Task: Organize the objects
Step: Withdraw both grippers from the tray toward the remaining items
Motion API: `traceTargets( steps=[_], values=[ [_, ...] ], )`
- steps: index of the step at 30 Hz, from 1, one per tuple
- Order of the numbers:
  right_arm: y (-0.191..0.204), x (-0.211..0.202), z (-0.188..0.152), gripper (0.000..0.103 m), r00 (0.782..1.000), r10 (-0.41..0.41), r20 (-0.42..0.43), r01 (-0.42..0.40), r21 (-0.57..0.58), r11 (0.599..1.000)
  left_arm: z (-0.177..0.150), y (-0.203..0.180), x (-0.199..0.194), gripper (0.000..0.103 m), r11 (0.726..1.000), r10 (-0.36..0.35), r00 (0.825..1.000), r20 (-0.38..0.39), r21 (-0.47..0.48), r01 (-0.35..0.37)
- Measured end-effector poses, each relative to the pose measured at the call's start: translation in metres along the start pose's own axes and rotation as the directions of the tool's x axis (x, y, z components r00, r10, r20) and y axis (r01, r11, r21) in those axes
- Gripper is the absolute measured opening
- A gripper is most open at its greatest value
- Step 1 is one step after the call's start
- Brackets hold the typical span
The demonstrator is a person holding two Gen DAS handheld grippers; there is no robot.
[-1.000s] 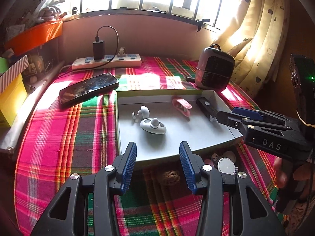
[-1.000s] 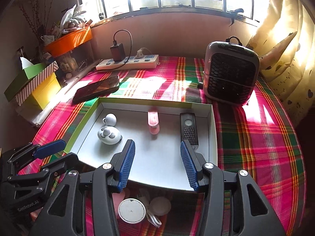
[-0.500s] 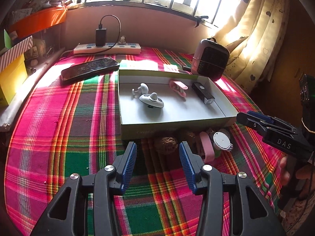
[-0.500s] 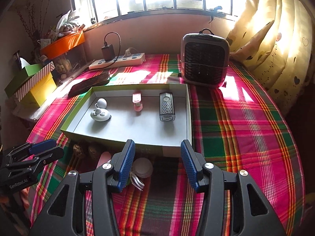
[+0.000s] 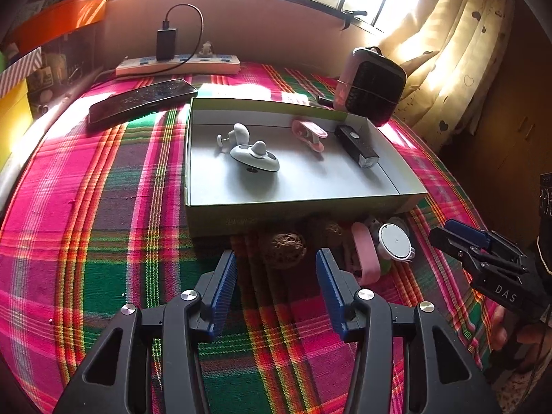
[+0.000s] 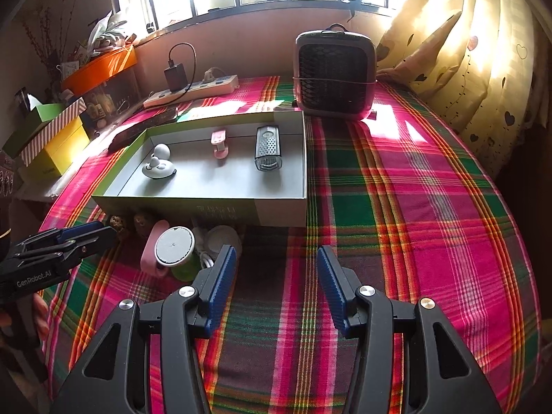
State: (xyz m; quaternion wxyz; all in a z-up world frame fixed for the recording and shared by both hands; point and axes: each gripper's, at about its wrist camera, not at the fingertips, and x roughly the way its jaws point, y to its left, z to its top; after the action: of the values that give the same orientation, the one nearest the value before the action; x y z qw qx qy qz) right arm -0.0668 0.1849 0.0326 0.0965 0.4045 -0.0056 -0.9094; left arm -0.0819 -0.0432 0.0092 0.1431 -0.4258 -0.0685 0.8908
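A shallow grey box (image 5: 303,207) on the plaid cloth holds a white round gadget (image 5: 253,158), a pink clip (image 5: 308,132) and a black device (image 5: 357,146). Against the box's near wall lie a brown walnut-like ball (image 5: 284,248), a pink oblong case (image 5: 365,253) and a white disc (image 5: 395,241). My left gripper (image 5: 275,258) hovers just short of the ball, jaws opening, nothing between them. My right gripper (image 6: 276,252) is open over bare cloth, right of the white disc (image 6: 174,246) and pink case (image 6: 151,252).
A small fan heater (image 6: 333,76) stands behind the box, with a power strip (image 6: 193,91) by the wall and a phone (image 5: 141,100) to the left of the box. Yellow and striped boxes (image 6: 58,145) line the left edge. A curtain (image 6: 465,51) hangs on the right.
Both grippers have drawn back from over the box toward the near side and sunk a little. The small items in front of the box have come into full view.
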Motion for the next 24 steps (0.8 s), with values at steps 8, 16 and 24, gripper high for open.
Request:
traceTargets(
  steps=[8, 16, 24],
  values=[
    [0.0, 0.008, -0.002, 0.05, 1.0, 0.017, -0.023, -0.017, 0.0, 1.0, 0.007, -0.001, 0.012, 0.046, 1.0, 0.01, 1.0, -0.017, -0.007, -0.01],
    [0.005, 0.015, -0.001, 0.05, 0.998, 0.049, -0.039, -0.049, -0.008, 0.999, 0.008, 0.003, 0.018, 0.046, 1.0, 0.015, 1.0, -0.02, -0.019, -0.015],
    [0.015, 0.02, 0.003, 0.05, 0.996, 0.07, -0.046, -0.072, -0.037, 0.997, 0.009, 0.004, 0.018, 0.046, 1.0, 0.013, 1.0, -0.018, -0.016, -0.013]
  ],
)
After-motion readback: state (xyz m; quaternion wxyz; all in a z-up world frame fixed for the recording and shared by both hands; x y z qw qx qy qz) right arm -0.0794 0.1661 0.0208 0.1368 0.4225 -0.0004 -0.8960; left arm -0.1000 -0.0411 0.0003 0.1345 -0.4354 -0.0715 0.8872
